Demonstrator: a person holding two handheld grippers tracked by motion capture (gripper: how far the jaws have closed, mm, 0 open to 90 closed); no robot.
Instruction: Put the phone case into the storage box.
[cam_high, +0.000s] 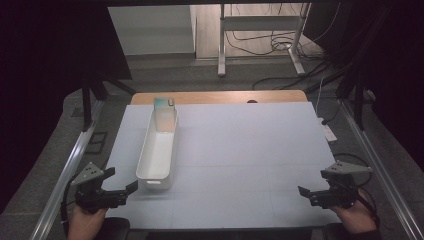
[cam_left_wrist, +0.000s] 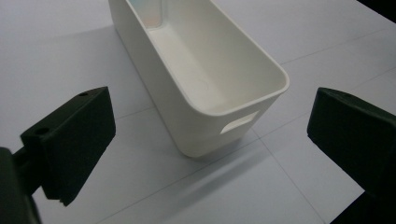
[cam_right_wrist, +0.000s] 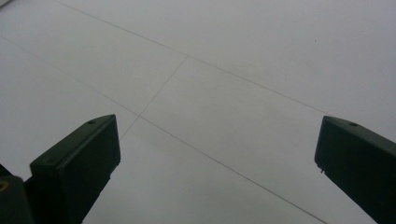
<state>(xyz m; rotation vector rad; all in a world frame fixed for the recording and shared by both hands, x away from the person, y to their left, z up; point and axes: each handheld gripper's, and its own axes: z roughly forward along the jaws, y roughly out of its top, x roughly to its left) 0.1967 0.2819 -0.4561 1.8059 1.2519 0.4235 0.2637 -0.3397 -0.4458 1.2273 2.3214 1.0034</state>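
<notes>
From the high view, a long white bin (cam_high: 157, 152) is lying lengthwise on the left half of the table (cam_high: 250, 150), a pale card (cam_high: 165, 114) leaning inside its far end, while the left gripper (cam_high: 120, 182) is waiting just beside its near end and the right gripper (cam_high: 306, 192) is hovering well apart at the near right corner. In the left gripper view the jaws are standing wide apart and empty, facing the bin's (cam_left_wrist: 205, 79) near end wall with its handle slot (cam_left_wrist: 239, 122); it is looking like thin, stiff, smooth plastic, probably light and slippery, so the rim above that slot is seeming the best hold. In the right gripper view the jaws are likewise spread wide, holding nothing over the bare table (cam_right_wrist: 233, 93).
</notes>
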